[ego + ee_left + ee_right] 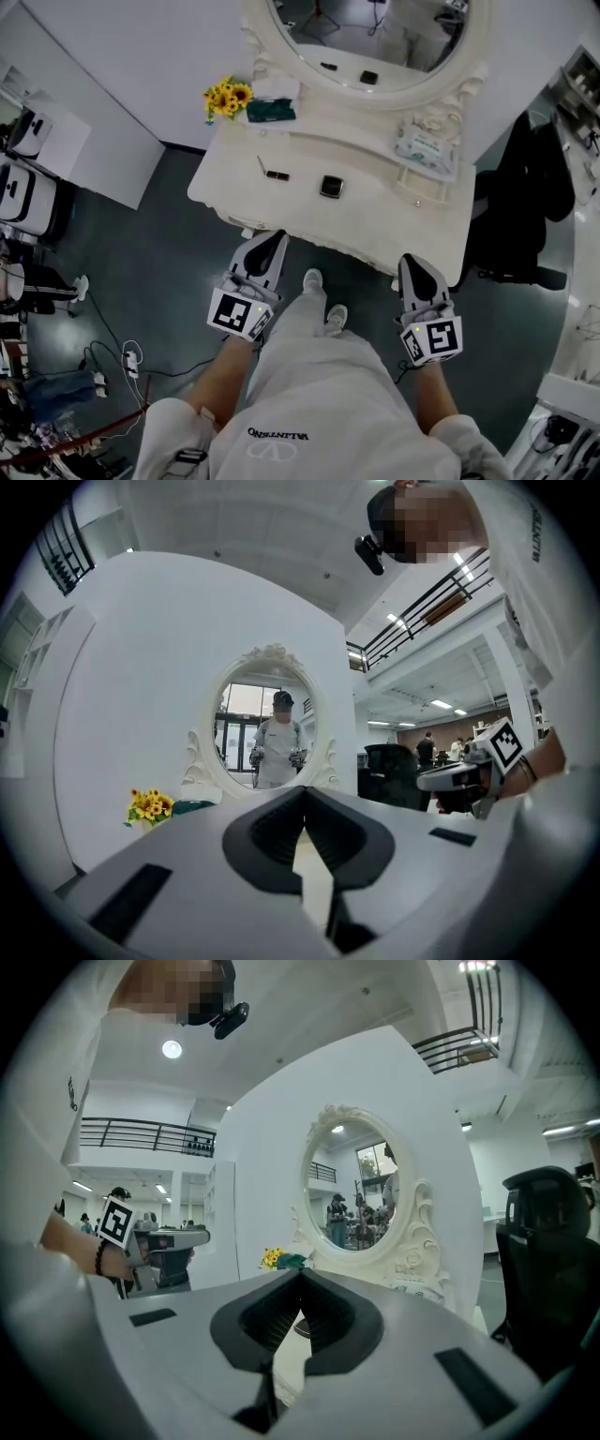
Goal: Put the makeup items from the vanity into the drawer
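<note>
Two grippers, one in each of my hands, point level at the white vanity (375,220). The left gripper (275,238) has its tip at the scalloped front edge near the left corner. The right gripper (411,261) sits just short of that edge toward the right end. Both pairs of jaws are pressed together at the tips with nothing between them.

Three makeup items lie on the left half of the top, all ahead of my left gripper. A slim dark tube (277,174) lies flat, its long axis running roughly along the front edge. A thin pale stick (262,166) touches or nearly touches the tube's left end and slants away toward the back. A square dark compact (331,186) lies flat to the right of the tube, apart from it.

A bare strip of tabletop runs between these items and the front edge, and the middle of the top to the right of the compact is bare too. At the back stand sunflowers (228,97) and a teal pack (270,111) on the left, the oval mirror (375,37) in the middle, and a pack of wipes (427,145) on the right. Grey floor lies open to the left of the vanity, while a black chair (530,187) stands close by its right end. From above I cannot make out the drawer front.
</note>
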The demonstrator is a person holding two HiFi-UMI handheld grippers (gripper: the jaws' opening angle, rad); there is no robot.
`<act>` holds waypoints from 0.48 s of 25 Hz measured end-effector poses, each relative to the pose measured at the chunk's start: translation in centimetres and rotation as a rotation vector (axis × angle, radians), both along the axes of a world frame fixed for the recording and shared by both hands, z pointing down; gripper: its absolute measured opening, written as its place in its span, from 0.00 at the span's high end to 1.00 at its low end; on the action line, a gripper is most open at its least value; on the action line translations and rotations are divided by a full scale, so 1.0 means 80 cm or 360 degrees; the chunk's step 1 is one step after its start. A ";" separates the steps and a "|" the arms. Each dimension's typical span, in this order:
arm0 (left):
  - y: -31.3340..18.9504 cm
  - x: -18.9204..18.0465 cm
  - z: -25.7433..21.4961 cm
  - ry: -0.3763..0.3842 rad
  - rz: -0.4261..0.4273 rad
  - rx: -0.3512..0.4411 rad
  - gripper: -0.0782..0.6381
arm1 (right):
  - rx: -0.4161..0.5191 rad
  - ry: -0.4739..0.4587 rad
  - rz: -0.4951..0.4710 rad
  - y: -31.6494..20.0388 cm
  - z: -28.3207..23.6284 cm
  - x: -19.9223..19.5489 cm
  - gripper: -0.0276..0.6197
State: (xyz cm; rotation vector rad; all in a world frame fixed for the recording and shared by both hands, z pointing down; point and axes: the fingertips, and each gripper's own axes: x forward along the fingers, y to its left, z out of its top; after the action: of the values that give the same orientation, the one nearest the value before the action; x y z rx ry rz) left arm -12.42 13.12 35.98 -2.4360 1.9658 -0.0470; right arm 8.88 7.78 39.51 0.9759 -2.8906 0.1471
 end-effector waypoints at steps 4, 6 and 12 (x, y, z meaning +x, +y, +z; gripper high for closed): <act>-0.032 -0.003 0.032 0.0005 -0.0004 -0.0084 0.89 | -0.0018 0.0013 -0.0002 -0.016 0.005 -0.009 0.94; -0.054 -0.005 0.053 0.0026 -0.0017 -0.0151 0.89 | -0.0036 0.0022 0.0006 -0.027 0.010 -0.013 0.94; -0.125 -0.007 0.117 0.0081 -0.0001 -0.0337 0.89 | -0.0082 0.0076 0.0014 -0.064 0.029 -0.041 0.94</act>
State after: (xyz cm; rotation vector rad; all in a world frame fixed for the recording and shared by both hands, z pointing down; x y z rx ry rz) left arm -13.01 3.13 45.33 -2.5875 2.0817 -0.2060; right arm 5.57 2.63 41.82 0.9698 -2.8249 0.1950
